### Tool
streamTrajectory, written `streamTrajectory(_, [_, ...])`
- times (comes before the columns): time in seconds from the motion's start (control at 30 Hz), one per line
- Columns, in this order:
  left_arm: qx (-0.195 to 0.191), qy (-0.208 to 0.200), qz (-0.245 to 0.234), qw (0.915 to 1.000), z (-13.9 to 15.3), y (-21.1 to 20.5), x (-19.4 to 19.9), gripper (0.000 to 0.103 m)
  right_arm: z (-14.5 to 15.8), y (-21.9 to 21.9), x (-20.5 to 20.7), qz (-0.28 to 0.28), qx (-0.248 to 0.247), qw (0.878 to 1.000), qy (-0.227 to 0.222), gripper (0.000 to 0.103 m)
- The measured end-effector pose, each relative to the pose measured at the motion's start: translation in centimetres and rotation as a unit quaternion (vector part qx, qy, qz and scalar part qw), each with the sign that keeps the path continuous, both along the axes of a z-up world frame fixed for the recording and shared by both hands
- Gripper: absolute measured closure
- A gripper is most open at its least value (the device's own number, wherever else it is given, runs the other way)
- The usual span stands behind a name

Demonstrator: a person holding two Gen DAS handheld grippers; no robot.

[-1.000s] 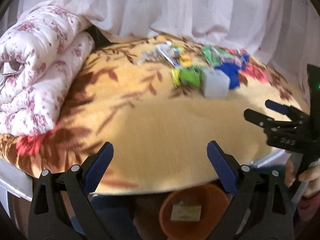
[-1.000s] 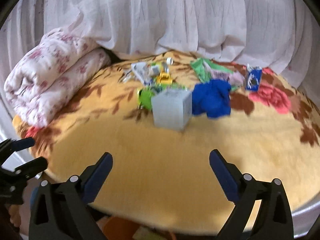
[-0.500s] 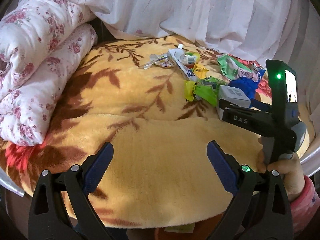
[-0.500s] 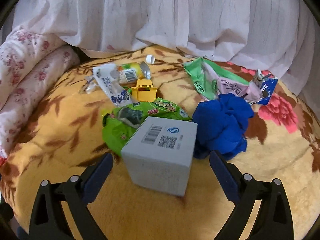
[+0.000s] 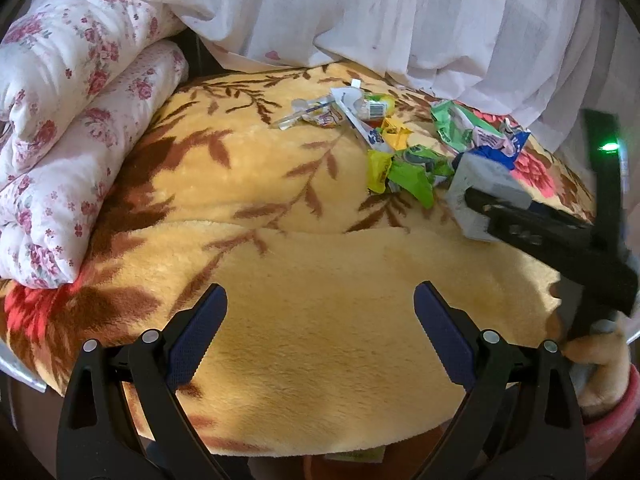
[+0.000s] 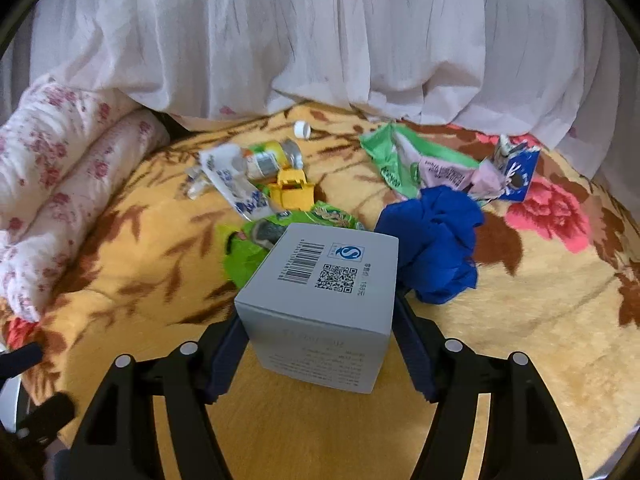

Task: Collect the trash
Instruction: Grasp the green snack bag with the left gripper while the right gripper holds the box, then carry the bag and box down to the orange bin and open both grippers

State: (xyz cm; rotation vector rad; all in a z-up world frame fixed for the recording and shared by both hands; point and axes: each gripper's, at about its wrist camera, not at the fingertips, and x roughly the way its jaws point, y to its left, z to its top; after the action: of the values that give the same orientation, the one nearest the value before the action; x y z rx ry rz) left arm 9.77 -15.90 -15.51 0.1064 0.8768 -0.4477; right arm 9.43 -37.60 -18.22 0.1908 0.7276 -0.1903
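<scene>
- The grey box [image 6: 320,304] stands on the yellow flowered blanket [image 6: 520,340] of the bed, at the near side of the litter pile, between the two fingers of the right tool [image 6: 320,344]. That tool's jaws are closing; the blue pads sit at the box's left and right walls, and whether they already press on it I cannot tell.
- Only the right wrist view shows the box's top: one barcode, one square code and one blue round logo. It also shows one white cap [image 6: 302,129] lying alone toward the blanket's far edge.
- Just behind the box lie one green wrapper [image 6: 248,248], one yellow carton piece [image 6: 292,192], one small bottle [image 6: 272,158] on its side and one white-and-blue sachet [image 6: 232,184]. Just right of the box is one crumpled blue cloth [image 6: 436,240]; beyond it, one green-and-pink bag [image 6: 416,160] and one blue packet [image 6: 518,172].
- Only the left wrist view shows the right tool from the side, its black arm reaching to the box, with a hand [image 5: 596,364] in a pink cuff gripping its handle at the blanket's near right edge.
- The left tool [image 5: 320,332] hangs spread over bare blanket near the near edge, nothing between its fingers.
- One folded floral quilt [image 5: 72,128] lies along the left edge; a white curtain [image 6: 320,32] hangs behind.
</scene>
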Motion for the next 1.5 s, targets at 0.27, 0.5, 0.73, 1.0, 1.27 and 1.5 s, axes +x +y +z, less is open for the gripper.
streamTrajectory(0.27, [-0.025,0.026,-0.023,0.9991,-1.3,-2.8,1.8,0.011,3.5,-0.8,-5.5,0.007,0.0,0.999,-0.044,0.036])
streamTrajectory(0.5, [-0.091,0.074,-0.023,0.9928,-2.8,-6.3,6.4,0.011,5.0,-1.9,-9.0,0.004,-0.012,0.998,-0.066,0.035])
streamTrajectory(0.73, [-0.154,0.136,0.013,0.9785,-4.8,-9.4,11.4,0.011,4.7,-3.4,-10.2,0.004,-0.001,0.998,-0.066,0.035])
streamTrajectory(1.0, [-0.172,0.145,0.041,0.9735,-6.7,-11.5,16.1,0.012,3.6,-4.5,-10.2,0.001,0.005,0.998,-0.056,0.035])
streamTrajectory(1.27, [-0.153,0.133,0.004,0.9793,-5.5,-12.3,15.2,0.068,3.5,-4.6,-10.4,0.004,0.015,0.998,-0.059,0.035])
streamTrajectory(1.5, [-0.15,0.12,-0.022,0.9812,-3.6,-11.0,13.0,0.074,4.7,-3.8,-11.1,0.009,0.006,0.998,-0.069,0.035])
